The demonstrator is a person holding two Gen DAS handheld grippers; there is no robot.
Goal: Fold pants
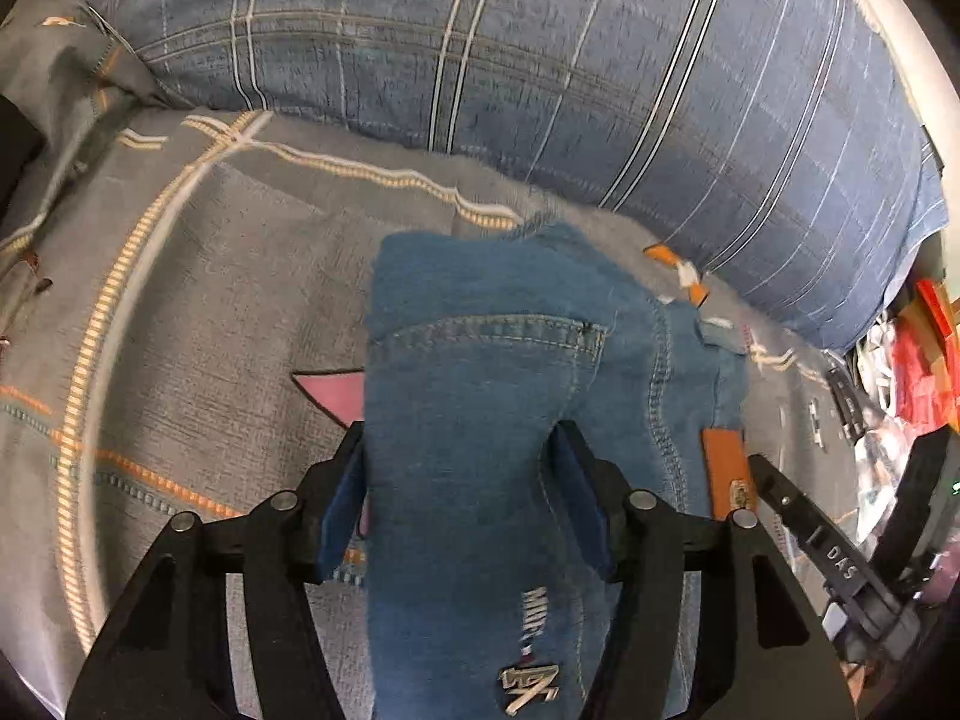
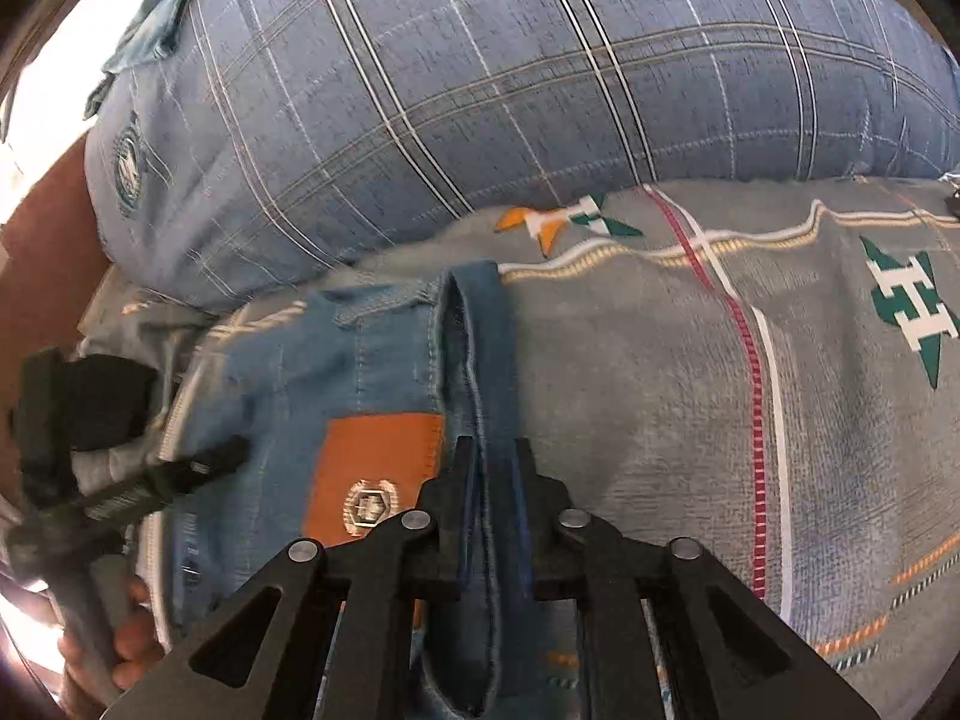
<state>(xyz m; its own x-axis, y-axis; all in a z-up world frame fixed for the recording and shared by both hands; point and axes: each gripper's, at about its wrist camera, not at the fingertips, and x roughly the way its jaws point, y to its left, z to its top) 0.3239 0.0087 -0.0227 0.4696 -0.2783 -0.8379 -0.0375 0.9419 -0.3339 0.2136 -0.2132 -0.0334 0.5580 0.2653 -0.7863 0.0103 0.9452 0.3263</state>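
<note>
Lying on the bed (image 1: 198,300) near a blue pillow (image 1: 540,60), the pants (image 1: 480,360) are held by both grippers: left gripper (image 1: 462,438) half wide around a thick fold, right gripper (image 2: 493,450) narrow on the edge.

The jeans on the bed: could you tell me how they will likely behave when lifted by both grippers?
The jeans will probably sag between grips, being soft denim that bunches in the left gripper. The folded edge in the right gripper looks thick, so slipping seems unlikely. The leather patch may stiffen that spot.
</note>
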